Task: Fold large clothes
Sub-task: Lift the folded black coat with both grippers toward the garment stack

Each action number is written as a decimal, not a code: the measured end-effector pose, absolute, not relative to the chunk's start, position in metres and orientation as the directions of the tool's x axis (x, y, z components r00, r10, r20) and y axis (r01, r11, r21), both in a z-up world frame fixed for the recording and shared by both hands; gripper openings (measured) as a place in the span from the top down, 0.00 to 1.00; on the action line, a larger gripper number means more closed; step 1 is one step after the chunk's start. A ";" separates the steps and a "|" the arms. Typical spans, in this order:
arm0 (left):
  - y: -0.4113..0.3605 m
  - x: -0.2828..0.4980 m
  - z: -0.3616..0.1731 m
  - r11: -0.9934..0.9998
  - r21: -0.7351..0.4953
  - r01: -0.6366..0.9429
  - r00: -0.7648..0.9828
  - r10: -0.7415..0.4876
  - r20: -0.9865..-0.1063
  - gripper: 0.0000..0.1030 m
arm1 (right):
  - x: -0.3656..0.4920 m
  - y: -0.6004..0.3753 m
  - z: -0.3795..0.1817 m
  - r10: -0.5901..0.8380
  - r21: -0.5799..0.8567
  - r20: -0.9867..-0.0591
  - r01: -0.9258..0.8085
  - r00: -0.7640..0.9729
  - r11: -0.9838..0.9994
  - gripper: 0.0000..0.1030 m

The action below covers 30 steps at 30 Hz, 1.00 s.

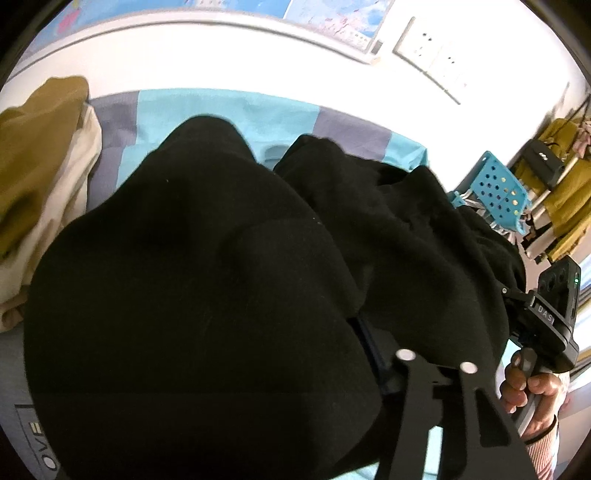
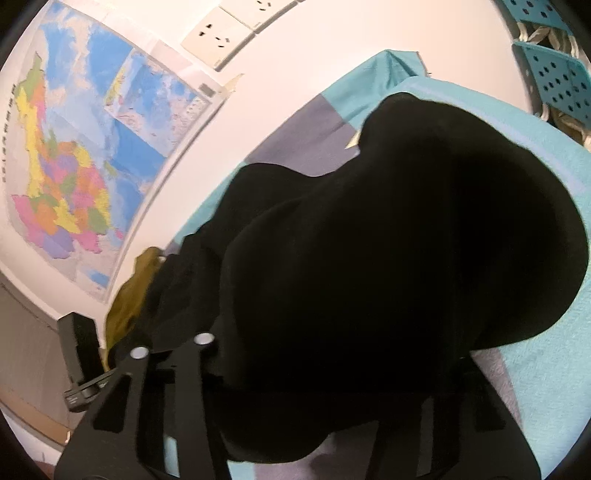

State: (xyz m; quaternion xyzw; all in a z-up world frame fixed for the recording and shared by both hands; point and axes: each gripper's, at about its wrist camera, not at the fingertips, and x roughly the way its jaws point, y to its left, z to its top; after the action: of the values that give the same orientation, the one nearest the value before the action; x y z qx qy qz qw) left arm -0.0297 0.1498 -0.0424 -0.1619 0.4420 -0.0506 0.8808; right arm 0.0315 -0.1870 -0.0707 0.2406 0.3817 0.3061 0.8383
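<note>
A big black garment [image 1: 207, 266] is bunched over a teal and grey bedsheet [image 1: 229, 110] and fills most of both views. It lies over my left gripper [image 1: 295, 321]; the fingertips are buried in the cloth, which is gathered between the jaws, and only one finger's linkage [image 1: 436, 373] shows. A person's hand [image 1: 528, 387] holds the right gripper's black housing [image 1: 554, 314] at the garment's right edge. In the right wrist view the same black garment [image 2: 388, 240] is heaped over my right gripper [image 2: 306, 328], with cloth between the jaws and the pads hidden.
Mustard and cream clothes [image 1: 40, 158] are piled at the sheet's left end, also seen as mustard cloth [image 2: 129, 295]. Blue perforated plastic baskets [image 1: 495, 188] stand off the right end. A wall map [image 2: 74, 166] and wall sockets [image 2: 218, 33] are behind the bed.
</note>
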 end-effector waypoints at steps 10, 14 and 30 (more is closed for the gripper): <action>0.181 -0.028 -0.052 0.898 -0.440 -0.028 0.565 -0.349 -0.748 0.41 | 0.031 -0.187 -0.076 0.712 0.656 -0.533 -0.309 0.457 0.689 0.48; 0.183 -0.023 -0.056 0.893 -0.449 -0.026 0.562 -0.359 -0.745 0.23 | 0.036 -0.183 -0.083 0.729 0.677 -0.512 -0.309 0.455 0.668 0.39; 0.180 -0.018 0.016 0.934 -0.357 0.028 0.631 -0.294 -0.718 0.67 | 0.023 -0.159 -0.003 0.787 0.627 -0.398 -0.487 0.470 0.608 0.73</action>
State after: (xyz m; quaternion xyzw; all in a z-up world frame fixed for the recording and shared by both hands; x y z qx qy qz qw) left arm -0.0178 0.1802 0.0165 -0.1579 0.4199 -0.0905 0.8892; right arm 0.0232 -0.1595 -0.0033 0.2197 0.3422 0.3843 0.8288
